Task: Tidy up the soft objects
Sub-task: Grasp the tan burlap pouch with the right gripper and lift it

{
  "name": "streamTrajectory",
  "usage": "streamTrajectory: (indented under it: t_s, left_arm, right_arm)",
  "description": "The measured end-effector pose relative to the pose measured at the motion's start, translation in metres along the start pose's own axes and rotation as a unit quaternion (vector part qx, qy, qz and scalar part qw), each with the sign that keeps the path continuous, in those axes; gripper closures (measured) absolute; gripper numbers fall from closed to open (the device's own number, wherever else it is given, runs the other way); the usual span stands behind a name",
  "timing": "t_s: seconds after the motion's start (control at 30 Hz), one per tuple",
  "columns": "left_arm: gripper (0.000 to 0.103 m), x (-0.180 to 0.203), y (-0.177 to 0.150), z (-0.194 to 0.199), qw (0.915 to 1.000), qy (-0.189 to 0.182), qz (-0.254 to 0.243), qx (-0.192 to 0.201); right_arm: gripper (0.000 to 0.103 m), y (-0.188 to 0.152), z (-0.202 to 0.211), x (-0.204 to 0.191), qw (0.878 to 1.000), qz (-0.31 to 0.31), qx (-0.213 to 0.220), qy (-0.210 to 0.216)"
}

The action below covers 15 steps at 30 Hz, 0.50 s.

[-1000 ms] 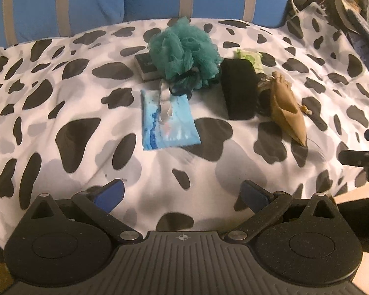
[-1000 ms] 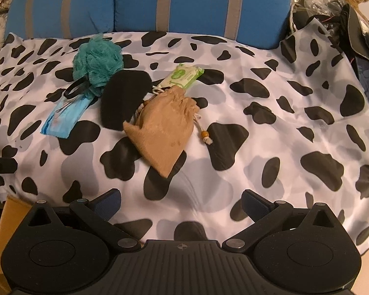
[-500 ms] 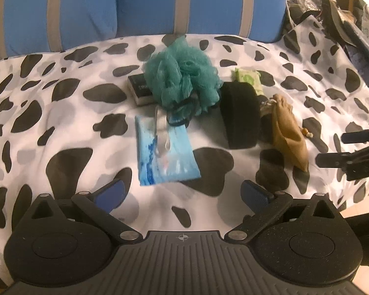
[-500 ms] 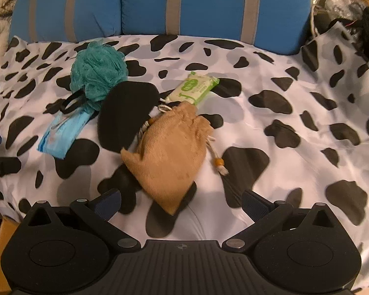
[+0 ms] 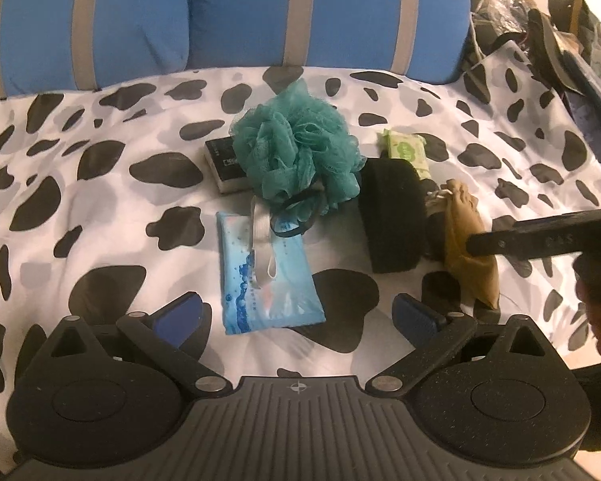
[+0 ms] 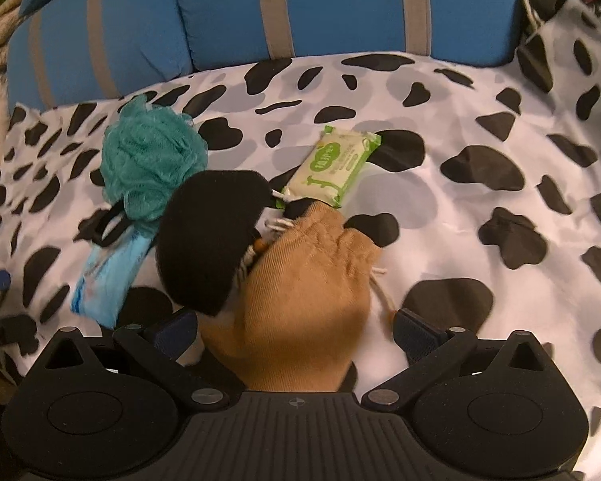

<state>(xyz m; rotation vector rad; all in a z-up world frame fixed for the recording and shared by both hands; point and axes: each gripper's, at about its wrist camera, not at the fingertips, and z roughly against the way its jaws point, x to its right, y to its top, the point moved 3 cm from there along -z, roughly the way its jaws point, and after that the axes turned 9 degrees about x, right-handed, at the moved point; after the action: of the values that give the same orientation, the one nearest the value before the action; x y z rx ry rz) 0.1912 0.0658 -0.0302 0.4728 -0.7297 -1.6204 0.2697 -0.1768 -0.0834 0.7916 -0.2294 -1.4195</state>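
R gripper [image 6: 294, 326] wide open, tan drawstring pouch [image 6: 300, 300] betw its fingers, long axis running fwd. L gripper [image 5: 296, 312] also wide, empty, nearer blue wipes pack [image 5: 266, 276].

Both views: warm, dim indoor light, orange cast strongest at the far right edges. Strong fisheye bowing; corners vignette to black. Left wrist view is mostly sharp; the cow-print black-and-white bedsheet [image 5: 100, 208] shows soft grey shadows, and the glossy light-blue wipes packet [image 5: 266, 276] carries faint sheen. Right wrist view has motion blur: the tan corduroy drawstring pouch [image 6: 300, 300] smears near the bottom, the sheet's [image 6: 481, 200] spots soften at right. No blown highlights.
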Motion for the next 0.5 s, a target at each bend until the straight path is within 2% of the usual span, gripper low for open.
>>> streamTrajectory:
  t_s: [0.07, 0.13, 0.27, 0.3, 0.33, 0.37, 0.4, 0.5]
  left_arm:
    - [0.000, -0.001, -0.001, -0.001, 1.0000, -0.001, 0.005, -0.002]
    - [0.000, -0.002, -0.002, -0.002, 1.0000, 0.000, 0.005, -0.004]
    - [0.000, -0.003, -0.003, -0.003, 0.9999, 0.001, 0.009, -0.009]
    - [0.000, -0.004, -0.003, -0.003, 0.9999, 0.000, 0.010, -0.010]
    - [0.000, -0.004, -0.003, -0.003, 0.9999, -0.001, 0.010, -0.010]
    - [0.000, -0.004, -0.004, -0.003, 0.9999, -0.002, 0.010, -0.010]
    - [0.000, -0.004, -0.004, -0.003, 0.9999, 0.000, 0.008, -0.010]
    - [0.000, -0.005, -0.005, -0.005, 0.9999, 0.003, 0.006, -0.012]
  right_arm:
    - [0.003, 0.003, -0.005, -0.001, 1.000, 0.001, 0.000, -0.002]
    - [0.012, 0.005, -0.009, -0.003, 1.000, 0.008, -0.001, -0.010]
    - [0.022, 0.006, -0.015, -0.007, 1.000, 0.019, -0.005, -0.006]
    - [0.033, 0.005, -0.017, -0.008, 1.000, 0.027, -0.007, -0.008]
    - [0.052, 0.004, -0.019, -0.010, 0.999, 0.035, -0.013, -0.011]
    - [0.063, 0.003, -0.019, -0.011, 0.999, 0.044, -0.019, -0.014]
    - [0.083, 0.002, -0.019, -0.012, 0.998, 0.050, -0.022, -0.017]
    - [0.096, 0.002, -0.010, -0.016, 0.997, 0.077, -0.008, -0.021]
